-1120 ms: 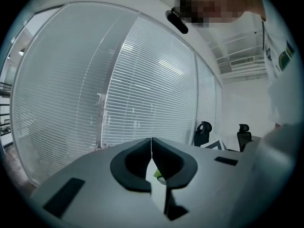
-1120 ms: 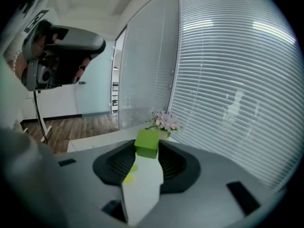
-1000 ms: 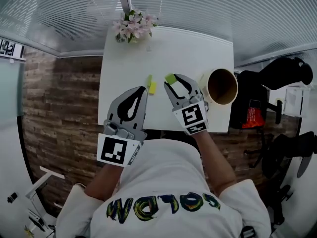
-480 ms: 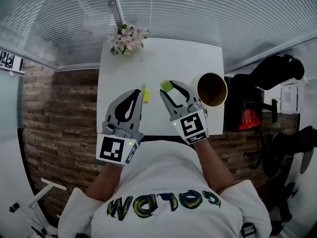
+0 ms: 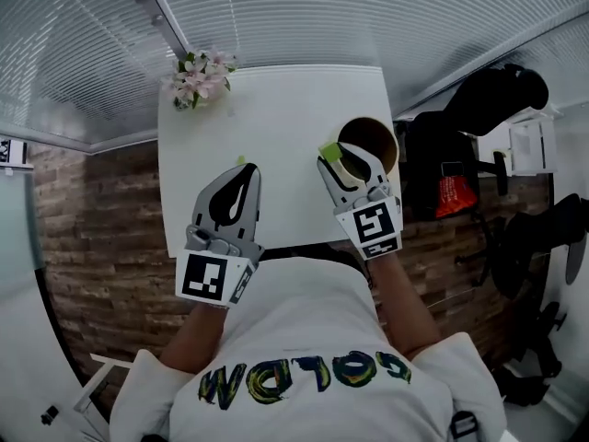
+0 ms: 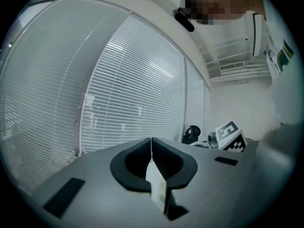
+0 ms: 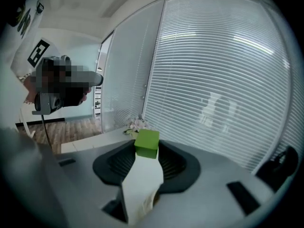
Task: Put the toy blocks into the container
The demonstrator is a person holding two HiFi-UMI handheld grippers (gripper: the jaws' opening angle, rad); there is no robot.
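In the head view a tan round container [image 5: 385, 137] stands at the white table's [image 5: 276, 109] right edge. My right gripper [image 5: 345, 155] is shut on a green block [image 5: 329, 150], held up over the container's near-left rim. The right gripper view shows that green block [image 7: 147, 143] pinched at the tips of my right gripper [image 7: 147, 148]. My left gripper [image 5: 247, 169] hovers over the table's near left part, jaws shut and empty. A sliver of a yellow block [image 5: 241, 161] peeks out at its tip. In the left gripper view my left gripper [image 6: 151, 139] has its jaws meeting.
A small bunch of pink flowers [image 5: 198, 76] sits at the table's far left corner; the flowers [image 7: 137, 124] also show beyond the block. Window blinds run behind the table. A black office chair [image 5: 502, 95] and a red bag [image 5: 449, 196] stand to the right.
My right gripper has carried the green block to the right, from the table's middle up to the container's rim. My left gripper has shifted slightly and now hides most of the yellow block.
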